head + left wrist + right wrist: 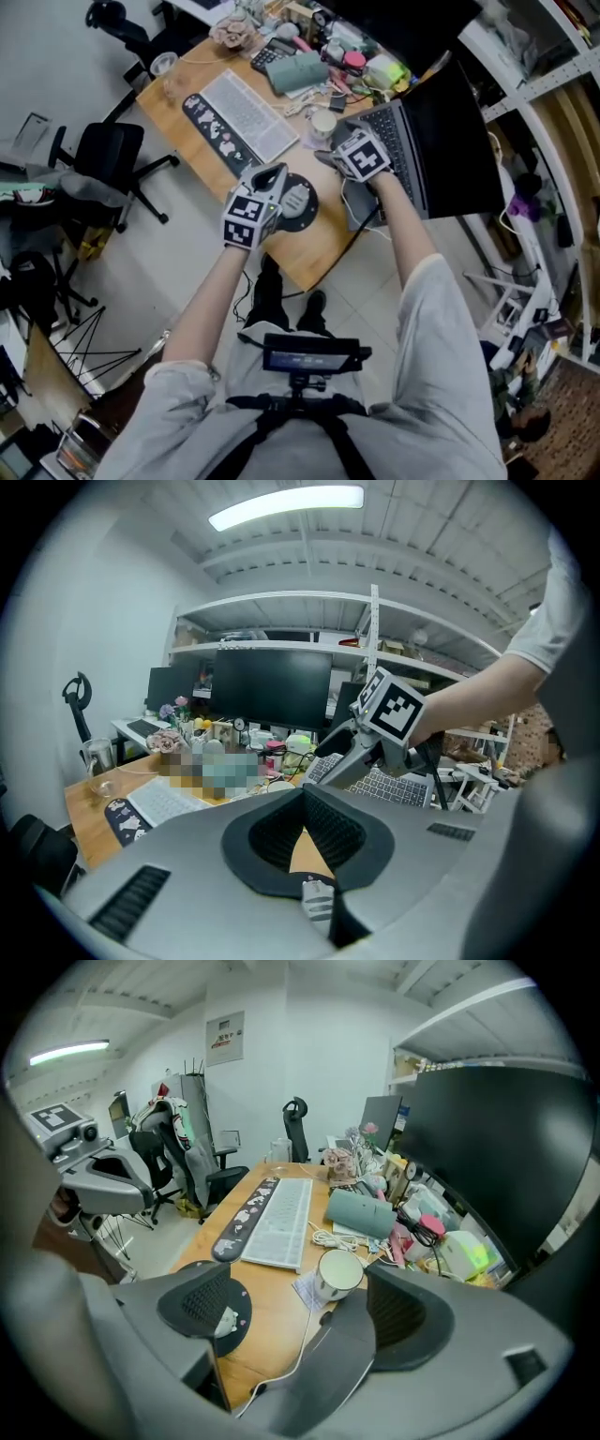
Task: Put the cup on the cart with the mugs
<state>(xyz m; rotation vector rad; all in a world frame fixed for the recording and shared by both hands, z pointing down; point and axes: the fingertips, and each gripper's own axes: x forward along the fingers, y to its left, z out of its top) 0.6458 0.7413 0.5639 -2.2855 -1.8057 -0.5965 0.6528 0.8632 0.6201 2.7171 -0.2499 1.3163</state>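
Observation:
A white cup (323, 123) stands upright on the wooden desk (309, 253), on a small checked cloth just left of the laptop. In the right gripper view the cup (337, 1274) stands a little beyond my right gripper (305, 1312), in line with the gap between the wide-open jaws, and neither pad touches it. From the head view, my right gripper (333, 150) hovers just short of the cup. My left gripper (274, 183) hangs over the round black pad (298, 202). Its jaws (302, 827) meet at the tips with nothing between them.
A white keyboard (246, 112) with a dark wrist rest lies left of the cup. An open laptop (412, 141) sits to its right, a dark monitor (497, 1147) behind. Small clutter (328, 52) crowds the desk's back. A black office chair (108, 155) stands on the floor at left.

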